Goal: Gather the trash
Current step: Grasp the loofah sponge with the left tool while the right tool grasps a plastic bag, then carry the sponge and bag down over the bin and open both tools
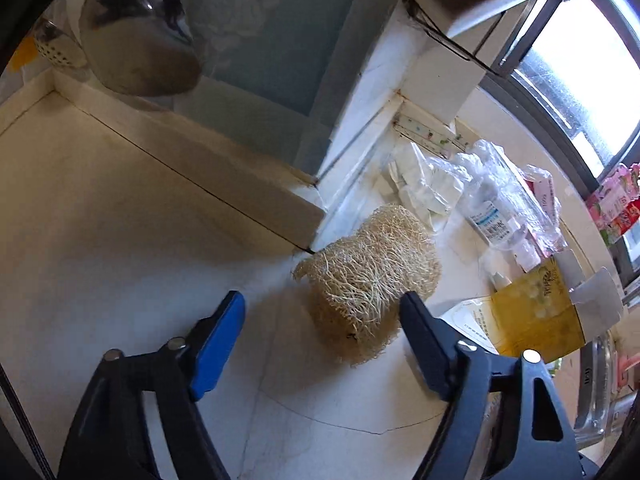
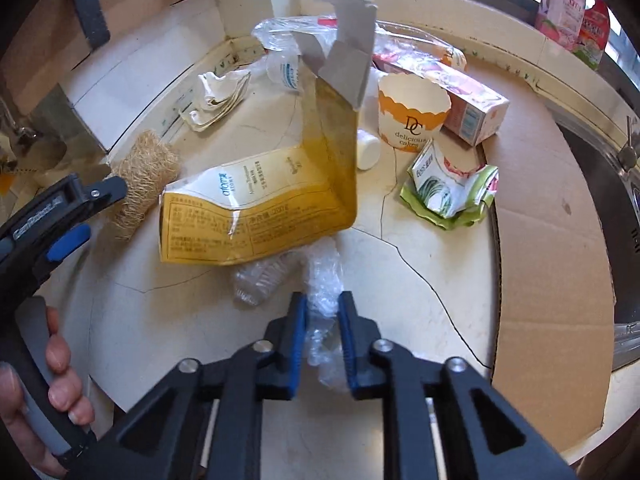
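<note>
A tan loofah scrubber (image 1: 368, 276) lies on the pale counter (image 1: 120, 220). My left gripper (image 1: 322, 300) is open and straddles its near end, the blue pads (image 1: 218, 344) standing off its sides. In the right wrist view my right gripper (image 2: 323, 302) is shut on a crumpled piece of clear plastic film (image 2: 324, 276). Just beyond it lie a flattened yellow carton (image 2: 256, 216) with its grey flap raised, a crumpled green packet (image 2: 452, 192), a paper cake cup (image 2: 412, 120) and crumpled white paper (image 2: 216, 96). The left gripper (image 2: 94, 212) shows at that view's left edge beside the loofah (image 2: 140, 184).
A cardboard sheet (image 2: 552, 240) covers the counter's right side next to a steel sink (image 2: 608, 208). A pink box (image 2: 472, 108), a small white bottle (image 2: 368, 148) and a clear bag holding a bottle (image 1: 500, 208) lie by the window (image 1: 580, 60). A steel lid (image 1: 140, 40) leans at the back left.
</note>
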`<control>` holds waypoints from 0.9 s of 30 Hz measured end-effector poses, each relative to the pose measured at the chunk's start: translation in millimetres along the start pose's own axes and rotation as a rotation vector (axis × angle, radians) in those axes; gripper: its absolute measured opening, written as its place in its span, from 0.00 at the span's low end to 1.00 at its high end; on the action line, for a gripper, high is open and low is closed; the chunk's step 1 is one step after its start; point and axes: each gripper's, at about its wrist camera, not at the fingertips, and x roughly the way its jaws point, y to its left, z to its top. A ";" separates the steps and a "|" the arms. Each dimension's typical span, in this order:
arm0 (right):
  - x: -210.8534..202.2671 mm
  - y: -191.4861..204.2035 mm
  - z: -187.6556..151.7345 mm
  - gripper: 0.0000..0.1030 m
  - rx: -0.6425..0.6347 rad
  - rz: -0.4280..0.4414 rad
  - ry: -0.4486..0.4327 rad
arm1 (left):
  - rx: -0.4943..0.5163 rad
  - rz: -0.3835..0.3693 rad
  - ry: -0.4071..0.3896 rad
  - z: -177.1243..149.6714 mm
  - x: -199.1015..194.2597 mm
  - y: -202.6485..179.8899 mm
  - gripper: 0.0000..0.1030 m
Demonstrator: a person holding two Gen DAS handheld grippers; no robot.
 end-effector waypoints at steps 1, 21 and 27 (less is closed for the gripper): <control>-0.6 0.1 -1.7 0.09 0.001 0.009 0.003 | 0.008 -0.010 -0.002 -0.7 1.1 -2.5 0.61; -96.1 -22.0 -25.4 0.06 0.027 0.181 -0.123 | 0.153 -0.033 -0.133 -46.6 -120.6 -39.4 0.02; -145.1 -46.1 -55.8 0.06 -0.008 0.271 -0.164 | 0.239 -0.052 -0.164 -108.7 -193.6 -69.1 0.02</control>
